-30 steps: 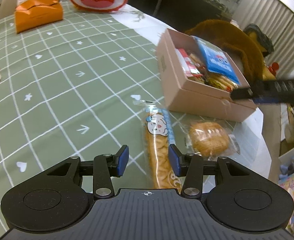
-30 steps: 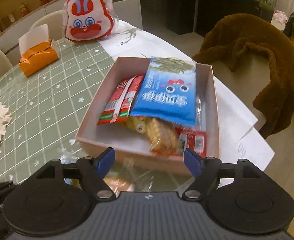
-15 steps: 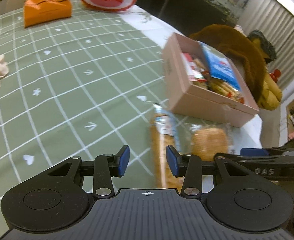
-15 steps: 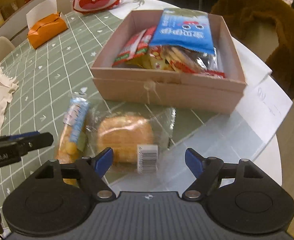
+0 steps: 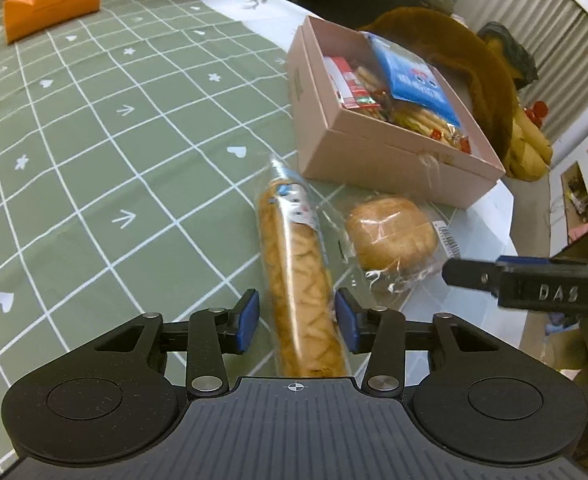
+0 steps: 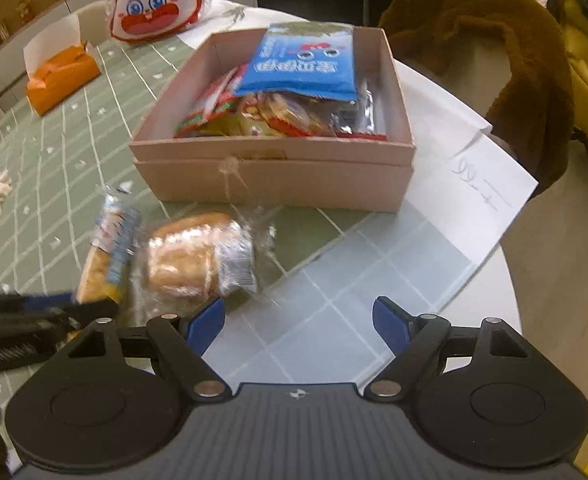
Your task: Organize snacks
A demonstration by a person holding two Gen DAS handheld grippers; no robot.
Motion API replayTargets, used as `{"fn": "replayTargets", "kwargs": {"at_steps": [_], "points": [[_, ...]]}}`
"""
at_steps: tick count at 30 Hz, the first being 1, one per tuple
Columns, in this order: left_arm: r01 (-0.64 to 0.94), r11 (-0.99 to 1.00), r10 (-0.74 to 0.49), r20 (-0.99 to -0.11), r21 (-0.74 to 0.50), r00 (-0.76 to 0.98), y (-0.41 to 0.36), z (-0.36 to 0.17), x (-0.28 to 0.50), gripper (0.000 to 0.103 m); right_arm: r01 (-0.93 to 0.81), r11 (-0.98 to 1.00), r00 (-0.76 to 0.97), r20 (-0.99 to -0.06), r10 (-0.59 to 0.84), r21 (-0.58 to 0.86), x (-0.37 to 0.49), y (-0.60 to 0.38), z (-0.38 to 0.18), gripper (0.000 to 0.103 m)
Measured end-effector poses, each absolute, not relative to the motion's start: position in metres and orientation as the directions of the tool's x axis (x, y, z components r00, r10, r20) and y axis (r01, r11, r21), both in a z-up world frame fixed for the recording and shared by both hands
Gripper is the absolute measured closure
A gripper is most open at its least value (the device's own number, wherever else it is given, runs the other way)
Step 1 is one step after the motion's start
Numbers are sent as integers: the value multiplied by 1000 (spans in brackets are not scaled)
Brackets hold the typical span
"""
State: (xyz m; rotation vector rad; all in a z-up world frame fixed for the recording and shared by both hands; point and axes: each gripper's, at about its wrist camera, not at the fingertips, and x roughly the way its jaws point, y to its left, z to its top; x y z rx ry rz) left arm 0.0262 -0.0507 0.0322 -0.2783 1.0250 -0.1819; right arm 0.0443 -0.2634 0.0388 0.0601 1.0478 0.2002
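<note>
Long snack pack lies between closing left gripper pads

The pink box walls off the bench beyond the long cracker pack and wrapped bun. Open cloth lies left of the pack. The right claw crowds the bun's right side.

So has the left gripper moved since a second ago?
Yes. The left gripper has shifted right, toward the box; the long snack pack now lies between its closing fingers, untouched.
</note>
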Motion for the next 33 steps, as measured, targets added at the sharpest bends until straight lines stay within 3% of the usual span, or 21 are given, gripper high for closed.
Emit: {"fn": "replayTargets", "kwargs": {"at_steps": [5,14,21,27,33], "points": [[-24,947,-260,-809,-319,527,-36,37,17,64,-142,965,473,-842,260,219,57,-245,46,21],[-108,952,-185,-818,-287,544,-9,42,0,67,-201,964,480,-841,250,172,90,-206,33,23],[-156,931,-194,-810,-329,553,10,39,-2,66,-417,903,456,-836,306,104,64,-182,38,31],[-134,934,-211,-813,-332,542,5,36,4,66,-510,855,418,-843,337,89,37,-192,39,25],[-117,935,-224,-814,-334,537,0,35,7,66,-495,863,426,-838,341,99,24,-210,40,21]]}}
